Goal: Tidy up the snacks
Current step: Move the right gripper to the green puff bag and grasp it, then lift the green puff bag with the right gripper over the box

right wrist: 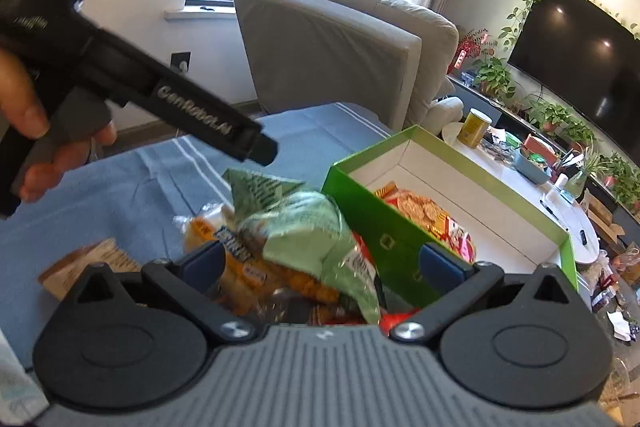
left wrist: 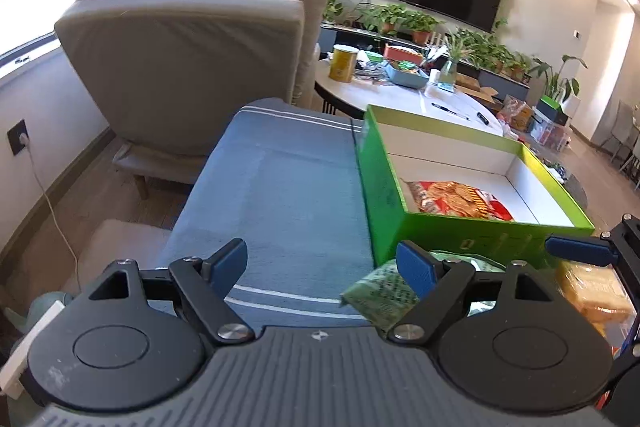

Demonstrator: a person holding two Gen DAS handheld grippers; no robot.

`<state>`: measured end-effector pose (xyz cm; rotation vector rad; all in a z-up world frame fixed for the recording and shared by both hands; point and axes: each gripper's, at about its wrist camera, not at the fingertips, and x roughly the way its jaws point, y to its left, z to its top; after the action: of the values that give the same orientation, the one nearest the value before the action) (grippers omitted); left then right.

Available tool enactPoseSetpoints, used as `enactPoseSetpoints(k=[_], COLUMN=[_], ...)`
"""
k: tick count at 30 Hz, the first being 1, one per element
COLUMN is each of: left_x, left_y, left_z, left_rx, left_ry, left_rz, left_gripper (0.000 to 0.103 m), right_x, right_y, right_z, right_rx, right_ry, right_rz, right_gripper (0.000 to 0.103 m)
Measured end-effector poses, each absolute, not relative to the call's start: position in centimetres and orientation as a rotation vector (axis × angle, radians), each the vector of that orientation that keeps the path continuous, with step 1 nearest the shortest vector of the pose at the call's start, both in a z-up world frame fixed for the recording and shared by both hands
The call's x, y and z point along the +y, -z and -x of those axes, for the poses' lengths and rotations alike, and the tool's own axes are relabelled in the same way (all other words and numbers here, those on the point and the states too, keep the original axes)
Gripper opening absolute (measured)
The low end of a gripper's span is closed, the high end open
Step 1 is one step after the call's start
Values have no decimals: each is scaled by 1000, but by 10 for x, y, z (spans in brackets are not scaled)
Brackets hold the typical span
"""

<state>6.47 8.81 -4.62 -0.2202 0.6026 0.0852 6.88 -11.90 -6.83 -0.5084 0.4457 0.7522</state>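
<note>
While both grippers, left gripper (left wrist: 320,267) and right gripper (right wrist: 320,263), gape empty: green packet (right wrist: 304,227), lower centre, may slip sideways on clamping.

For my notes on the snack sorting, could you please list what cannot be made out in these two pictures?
- Orange snack bag: right wrist view; the green snack bag lies over it and blur smears its print.
- Red cracker bag: left wrist view; the green box wall hides its near edge.
- Right gripper: left wrist view; cut off by the right edge.
- Items on the round table: both views; too small to name.
</note>
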Motion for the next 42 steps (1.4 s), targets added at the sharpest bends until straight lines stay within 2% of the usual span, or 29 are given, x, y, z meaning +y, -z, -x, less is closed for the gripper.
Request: enactPoseSetpoints(k=[2, 4, 5, 6, 7, 8, 15, 21, 26, 28, 29, 30, 32, 38, 42], left_x=[92, 95, 97, 98, 99, 100, 79, 36, 15, 13, 13, 16, 18, 17, 11], left_y=[47, 48, 48, 48, 48, 49, 51, 58, 61, 62, 63, 63, 63, 62, 60], left_z=[-65, -64, -64, -63, -62, -62, -62, -83, -101, -105, -106, -108, -108, -102, -102], left_rx=[600, 593, 589, 582, 575, 569, 551, 571, 591, 608, 615, 620, 626, 625, 616], left_ry=[-86, -77, -67, -52, -35, -17, 152, 282, 331, 342, 351, 361, 372, 352, 370], left_rz=[237, 251, 256, 263, 268, 275, 211, 80, 32, 47, 59, 74, 98, 102, 75], left_gripper=[80, 80, 80, 81, 81, 82, 87, 87, 87, 83, 77, 71, 65, 63, 58], right_x=[-115, -116, -116, -120, -127, -136, -197, -212, -216, -219, -218, -222, -222, -212, -204], right_y=[68, 68, 67, 64, 61, 59, 51, 54, 53, 54, 53, 54, 54, 55, 64], right_z=[-76, -85, -87, -90, -96, -104, -149, -150, -148, -145, -144, -142, -137, -137, -147], right_rx=[443, 460, 480, 510, 551, 592, 765, 801, 814, 798, 787, 770, 727, 640, 674], right_ry=[-747, -741, -747, -758, -778, -783, -746, -695, -648, -648, -656, -667, -688, -761, -753], right_rz=[491, 456, 422, 374, 307, 235, -238, -367, -365, -355, -345, -336, -304, -191, -196], right_gripper=[91, 83, 71, 54, 46, 43, 42, 42, 43, 43, 48, 59, 72, 72, 72])
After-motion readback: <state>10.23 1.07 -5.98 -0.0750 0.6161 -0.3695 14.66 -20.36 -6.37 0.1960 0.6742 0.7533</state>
